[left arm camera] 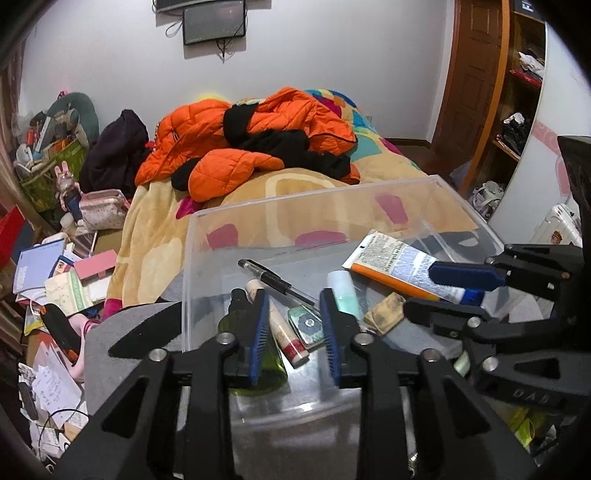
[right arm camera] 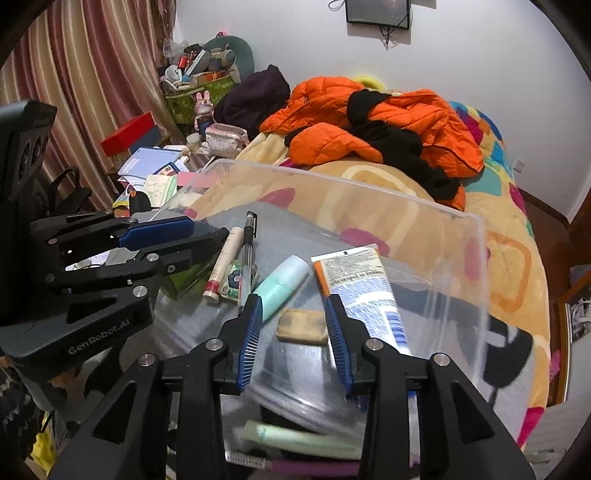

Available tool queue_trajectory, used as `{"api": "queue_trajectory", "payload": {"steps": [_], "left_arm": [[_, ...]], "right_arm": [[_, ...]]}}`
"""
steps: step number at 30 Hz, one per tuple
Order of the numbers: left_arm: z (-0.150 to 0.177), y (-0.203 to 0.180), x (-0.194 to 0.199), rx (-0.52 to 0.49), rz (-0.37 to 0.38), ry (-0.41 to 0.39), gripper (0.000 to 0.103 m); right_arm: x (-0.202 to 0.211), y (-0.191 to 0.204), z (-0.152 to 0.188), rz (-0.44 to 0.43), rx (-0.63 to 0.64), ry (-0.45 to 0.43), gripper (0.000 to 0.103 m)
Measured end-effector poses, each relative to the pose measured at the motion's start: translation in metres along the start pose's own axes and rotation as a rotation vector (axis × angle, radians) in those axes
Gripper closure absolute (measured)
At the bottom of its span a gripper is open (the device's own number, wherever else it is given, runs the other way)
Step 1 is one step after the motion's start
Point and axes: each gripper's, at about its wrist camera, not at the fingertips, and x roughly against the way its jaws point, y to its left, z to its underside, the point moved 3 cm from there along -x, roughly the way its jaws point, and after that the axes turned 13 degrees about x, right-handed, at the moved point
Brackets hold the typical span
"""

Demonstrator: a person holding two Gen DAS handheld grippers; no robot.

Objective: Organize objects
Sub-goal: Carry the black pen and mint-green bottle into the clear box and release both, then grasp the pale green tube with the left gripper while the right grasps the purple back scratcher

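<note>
Nearest, left gripper [left arm camera: 294,334]: blue-padded jaws parted, nothing pressed between them, poised over the near left end of a clear plastic bin [left arm camera: 369,192]. In the gap under its pads, lying on the bin floor: a cream tube with a red band [left arm camera: 288,332] and a small green-and-white packet [left arm camera: 306,326]; a dark green bottle [left arm camera: 251,332] lies beneath its left finger. Right gripper [right arm camera: 293,334]: jaws likewise parted and gripping nothing, above a worn tan block [right arm camera: 303,325] resting on the bin floor. Just beyond the block, a mint-green tube [right arm camera: 282,282] lies diagonally; to its right, a large white, orange and blue tube [right arm camera: 360,280], its flat crimped end toward the far wall of the bin. A black-capped pen [right arm camera: 248,251] lies between the cream tube and the mint-green tube. All items listed are inside the bin. Behind the bin: a bed with a yellow patterned blanket [right arm camera: 406,206], bearing an orange quilted jacket [right arm camera: 388,122] with black clothing on it. Left of the bed: a heap of notebooks and papers [left arm camera: 48,273]. Farthest: a white wall with a dark screen [left arm camera: 214,20] mounted on it.
</note>
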Motion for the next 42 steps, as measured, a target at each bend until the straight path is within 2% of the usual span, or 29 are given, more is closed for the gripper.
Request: {"api": "queue_trajectory", "payload": {"steps": [5, 7, 8, 9, 11, 17, 26, 32, 34, 41, 42], "left_arm": [[0.005, -0.008, 0.020, -0.026, 0.005, -0.033, 0.052], [0.006, -0.013, 0.028, -0.039, 0.012, -0.042, 0.051], [0.008, -0.016, 0.032, -0.050, 0.013, -0.043, 0.048], [0.010, -0.020, 0.036, -0.061, 0.014, -0.046, 0.041], [0.015, -0.027, 0.045, -0.080, 0.031, -0.057, 0.037], [0.032, -0.050, 0.052, -0.141, 0.067, -0.043, 0.037], [0.066, -0.081, 0.026, -0.229, 0.119, 0.070, 0.037], [0.078, -0.098, 0.005, -0.307, 0.139, 0.131, 0.038], [0.079, -0.100, -0.003, -0.307, 0.148, 0.161, 0.042], [0.083, -0.103, -0.025, -0.295, 0.177, 0.239, 0.066], [0.084, -0.103, -0.026, -0.291, 0.186, 0.248, 0.067]], "right_arm": [[0.028, -0.008, 0.007, 0.028, -0.033, -0.045, 0.056], [0.041, -0.011, 0.011, 0.041, -0.046, -0.065, 0.052], [0.048, -0.014, 0.014, 0.051, -0.057, -0.076, 0.047], [0.052, -0.016, 0.016, 0.057, -0.065, -0.082, 0.045], [0.060, -0.019, 0.022, 0.073, -0.074, -0.087, 0.041], [0.072, -0.026, 0.045, 0.107, -0.091, -0.076, 0.041], [0.065, -0.039, 0.099, 0.098, -0.127, 0.000, 0.041], [0.050, -0.054, 0.118, 0.088, -0.184, 0.040, 0.041], [0.047, -0.058, 0.120, 0.090, -0.201, 0.042, 0.041], [0.039, -0.075, 0.122, 0.153, -0.249, 0.057, 0.047], [0.037, -0.075, 0.122, 0.156, -0.246, 0.063, 0.047]]}}
